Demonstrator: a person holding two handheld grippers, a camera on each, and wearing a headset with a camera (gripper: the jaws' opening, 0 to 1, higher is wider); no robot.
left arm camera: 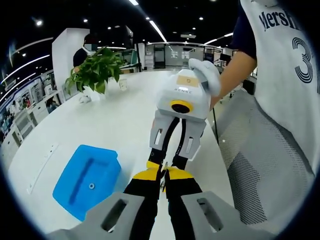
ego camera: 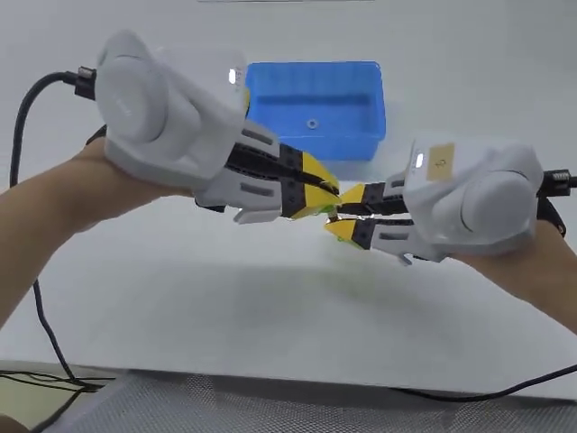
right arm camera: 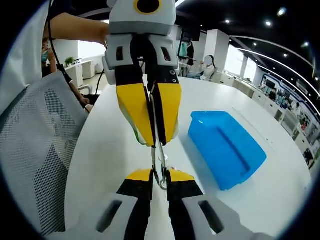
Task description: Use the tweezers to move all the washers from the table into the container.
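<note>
Left gripper [ego camera: 326, 198] and right gripper [ego camera: 344, 213] met tip to tip just before the container [ego camera: 353, 148], both apparently clenched on tweezers [right arm camera: 155, 161]. One washer [ego camera: 312, 124] lay inside the container. Step looked like a tweezers handover; next, one side should let go.

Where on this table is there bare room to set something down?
Bare table lies along the near edge and on either side of the blue container. The middle is crowded: the left gripper and right gripper meet there, both holding the tweezers.
</note>
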